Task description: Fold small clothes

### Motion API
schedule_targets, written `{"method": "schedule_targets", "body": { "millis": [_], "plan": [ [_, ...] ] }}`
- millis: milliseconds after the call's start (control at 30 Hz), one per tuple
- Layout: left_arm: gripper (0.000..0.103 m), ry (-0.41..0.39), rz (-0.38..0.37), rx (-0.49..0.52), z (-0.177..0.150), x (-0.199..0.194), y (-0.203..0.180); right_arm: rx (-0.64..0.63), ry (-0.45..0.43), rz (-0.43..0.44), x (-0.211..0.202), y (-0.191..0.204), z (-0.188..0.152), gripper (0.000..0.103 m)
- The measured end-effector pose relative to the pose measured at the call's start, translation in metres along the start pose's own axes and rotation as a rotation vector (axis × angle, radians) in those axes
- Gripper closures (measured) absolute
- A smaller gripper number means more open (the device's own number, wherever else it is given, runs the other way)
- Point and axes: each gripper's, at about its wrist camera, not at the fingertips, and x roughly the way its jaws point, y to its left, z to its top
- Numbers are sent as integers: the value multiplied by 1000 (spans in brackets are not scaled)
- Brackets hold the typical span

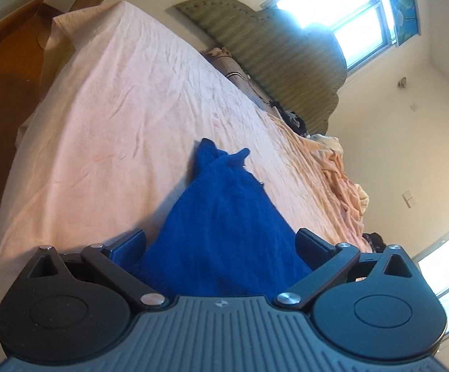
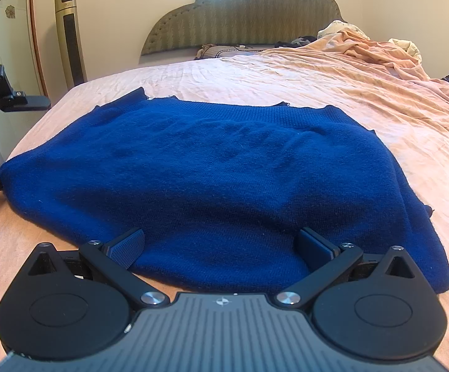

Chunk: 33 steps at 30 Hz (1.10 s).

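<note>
Blue sweater (image 2: 193, 161) spread flat on the bed (image 2: 332, 93), long axis running left to right across the right wrist view. Right gripper (image 2: 221, 243): fingers apart, straddling the near hem, cloth between them, not clamped. Left gripper (image 1: 221, 241): fingers apart at the sweater's left end, looking along its length; cloth bunches up between them, though whether it is lifted or only foreshortened I can't say. Both sit at an edge; the right has the broad side square ahead, so a fold away from it toward the headboard (image 2: 243, 12) looks likeliest.
</note>
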Motion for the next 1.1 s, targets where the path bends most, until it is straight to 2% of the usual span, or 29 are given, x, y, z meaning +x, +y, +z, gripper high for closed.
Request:
{"method": "schedule_targets", "body": {
  "millis": [67,133,200,233,300,367,433,500,533,600,700,767,833,900,1000,1033,1067,1100],
  "plan": [
    [5,-1,-5,21,-6,-2,-3,-1,0,-1,0,0,0,1],
    [18,-7,33,72,-14,-3,-7,-5,2,-3,1,0,0,1],
    [49,-14,77,112,-19,-4,-8,-7,3,-5,1,0,1,1],
    [55,-10,88,113,-18,-4,-6,-8,3,-5,1,1,1,1],
    [76,0,87,78,-15,-2,2,-8,4,-3,1,1,1,1],
    [86,24,84,36,-9,0,8,-19,9,44,-4,2,13,9],
    [89,31,78,28,-7,-1,9,-5,-5,128,-8,2,42,10],
    [89,9,93,120,-11,-4,-5,13,0,193,-5,8,84,6],
    [89,-7,87,185,-14,-6,-16,24,28,223,3,13,106,3],
    [89,-28,62,318,-24,-8,-36,56,147,304,33,26,146,1],
    [89,-34,44,459,-39,-8,-56,98,320,435,89,55,185,9],
    [89,-34,36,511,-45,-8,-62,94,431,442,125,79,195,29],
    [89,-31,31,544,-49,-9,-65,41,495,390,153,104,199,38],
    [89,-12,30,577,-52,-9,-66,-30,491,326,165,123,199,42],
    [89,-3,33,607,-55,-8,-69,-106,473,269,167,132,193,68],
    [89,0,33,606,-54,-8,-69,-117,464,263,166,127,191,84],
    [89,3,31,602,-53,-8,-69,-127,451,268,162,122,189,91],
    [89,9,27,598,-52,-8,-71,-125,433,287,158,113,190,91]
  ]
}}
